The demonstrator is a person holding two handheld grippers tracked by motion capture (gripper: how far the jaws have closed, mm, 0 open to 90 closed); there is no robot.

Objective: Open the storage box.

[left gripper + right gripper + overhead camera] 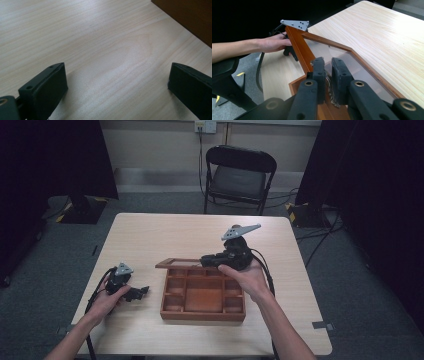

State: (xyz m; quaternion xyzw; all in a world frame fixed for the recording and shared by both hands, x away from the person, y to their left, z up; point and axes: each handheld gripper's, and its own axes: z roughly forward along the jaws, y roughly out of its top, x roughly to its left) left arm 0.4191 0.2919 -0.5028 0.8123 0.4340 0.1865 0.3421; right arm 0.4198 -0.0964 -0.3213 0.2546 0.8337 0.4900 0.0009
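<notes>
A wooden box (202, 312) with several small compartments stands on the table, its glass-paned lid (176, 263) swung up at the back. My right gripper (205, 260) is shut on the lid's free edge and holds it raised. In the right gripper view the two jaws (327, 62) pinch the wooden frame (298, 45) by a small metal fitting, with the glass pane (362, 70) beyond. My left gripper (141, 293) rests on the table left of the box, open. Its jaws (117, 85) stand wide apart over bare wood, and a corner of the box (190, 17) lies ahead.
The pale wooden table (150, 235) has free room behind and to the left of the box. A black folding chair (239, 177) stands beyond the far edge. Dark curtains hang on both sides. The person's left hand (273, 42) shows past the lid.
</notes>
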